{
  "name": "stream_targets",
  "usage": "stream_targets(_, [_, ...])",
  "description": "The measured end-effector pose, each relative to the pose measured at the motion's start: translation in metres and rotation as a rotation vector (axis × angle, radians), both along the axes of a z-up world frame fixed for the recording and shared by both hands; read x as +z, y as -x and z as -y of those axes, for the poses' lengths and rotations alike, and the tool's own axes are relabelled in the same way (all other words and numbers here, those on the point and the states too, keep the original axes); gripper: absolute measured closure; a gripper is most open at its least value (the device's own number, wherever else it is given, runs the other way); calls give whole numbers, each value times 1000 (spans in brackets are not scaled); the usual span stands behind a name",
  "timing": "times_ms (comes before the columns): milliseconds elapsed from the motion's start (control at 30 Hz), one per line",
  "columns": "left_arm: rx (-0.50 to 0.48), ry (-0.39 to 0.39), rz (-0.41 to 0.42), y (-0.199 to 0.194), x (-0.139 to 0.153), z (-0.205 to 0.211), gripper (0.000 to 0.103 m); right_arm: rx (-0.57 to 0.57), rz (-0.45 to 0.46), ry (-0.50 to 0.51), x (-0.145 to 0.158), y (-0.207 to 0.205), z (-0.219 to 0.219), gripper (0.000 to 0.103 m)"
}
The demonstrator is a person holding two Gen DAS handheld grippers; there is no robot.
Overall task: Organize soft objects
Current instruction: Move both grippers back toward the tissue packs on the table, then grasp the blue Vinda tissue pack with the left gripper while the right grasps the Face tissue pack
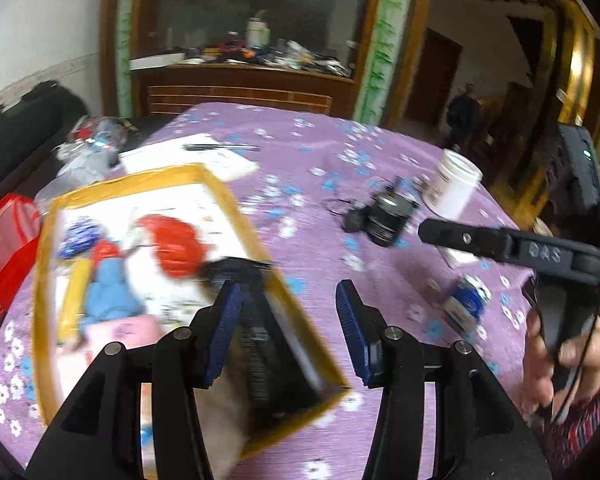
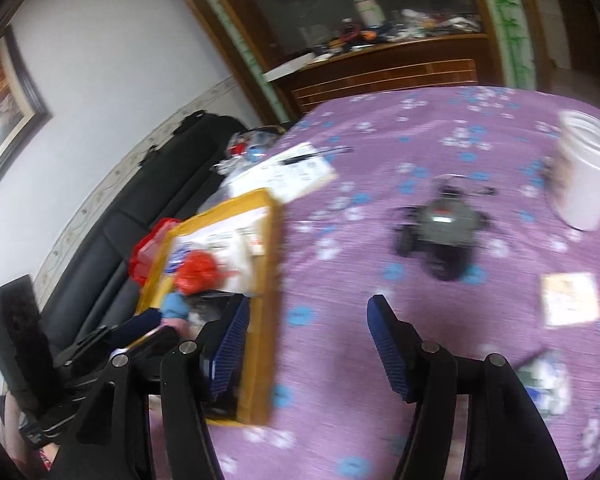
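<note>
Left wrist view shows the left gripper (image 1: 290, 320) at the bottom centre, its blue pads spread apart and nothing between them. Left of centre lies the box (image 1: 228, 196) with a yellow-taped rim, and inside it are the soft objects: a red piece (image 1: 172, 248), a light blue piece (image 1: 108, 292), a pink one (image 1: 120, 330) and something dark (image 1: 256, 312) near the lower right corner (the blur hides what it is exactly). The right gripper (image 1: 428, 230) enters from the right edge of this frame, seen from the side and held by the person's hand (image 1: 556, 356).

In the right wrist view the right gripper (image 2: 306, 340) is also released and empty, with the box at lower left and the purple flowered tablecloth (image 2: 380, 120) filling the right half. On the cloth stand a small toy vehicle (image 2: 444, 228) and a white jar (image 2: 588, 176).

I judge that most soft things are already in the box. The risk now comes from speed: both pictures are smeared, so a fast move could push the left finger against the box wall and shift or tip it. A sweep of the right gripper toward the upper right may also knock over the jar.
</note>
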State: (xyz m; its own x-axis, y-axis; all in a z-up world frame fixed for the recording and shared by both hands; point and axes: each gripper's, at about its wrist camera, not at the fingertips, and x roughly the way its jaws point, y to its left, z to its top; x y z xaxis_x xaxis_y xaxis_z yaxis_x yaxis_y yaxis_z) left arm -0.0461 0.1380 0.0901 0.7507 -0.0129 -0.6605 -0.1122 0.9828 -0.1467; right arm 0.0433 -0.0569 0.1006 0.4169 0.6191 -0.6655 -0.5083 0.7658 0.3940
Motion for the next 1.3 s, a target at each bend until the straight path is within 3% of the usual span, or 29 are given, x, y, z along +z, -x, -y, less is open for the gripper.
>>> stream_targets(67, [-50, -8, -9, -6, -1, 19, 51, -36, -3, 5, -4, -10, 25, 40])
stream_targets(167, [-168, -13, -34, -22, -1, 58, 24, -117, -13, 7, -10, -29, 71, 38])
stream_targets(200, [-210, -13, -42, -26, -2, 72, 20, -158, -20, -3, -13, -36, 88, 38])
stream_targets(367, [-448, -43, -134, -59, -18, 142, 21, -281, -64, -82, -24, -61, 149, 36])
stream_targets(533, [-576, -55, -208, -87, -39, 178, 21, -317, -65, -106, -22, -64, 163, 36])
stream_targets(833, [-582, -158, -276, -117, -70, 217, 21, -322, -57, -128, -17, -59, 168, 35])
stream_targets(933, [-511, -126, -261, -119, -76, 216, 23, -323, -73, -120, -23, -63, 168, 35])
stream_targets(1000, [-466, -104, -239, -115, -73, 209, 39, -325, -80, -117, -26, -64, 168, 35])
stream_targets(1067, [-418, -55, -234, -108, -69, 196, 46, -329, -83, -109, -29, -65, 168, 35])
stream_targets(1167, [-351, -18, -209, -96, -64, 173, 51, -330, -97, -100, -36, -69, 166, 35])
stream_targets(1300, [-235, -27, -119, -79, -53, 139, 52, -353, -105, -53, -51, -79, 162, 35])
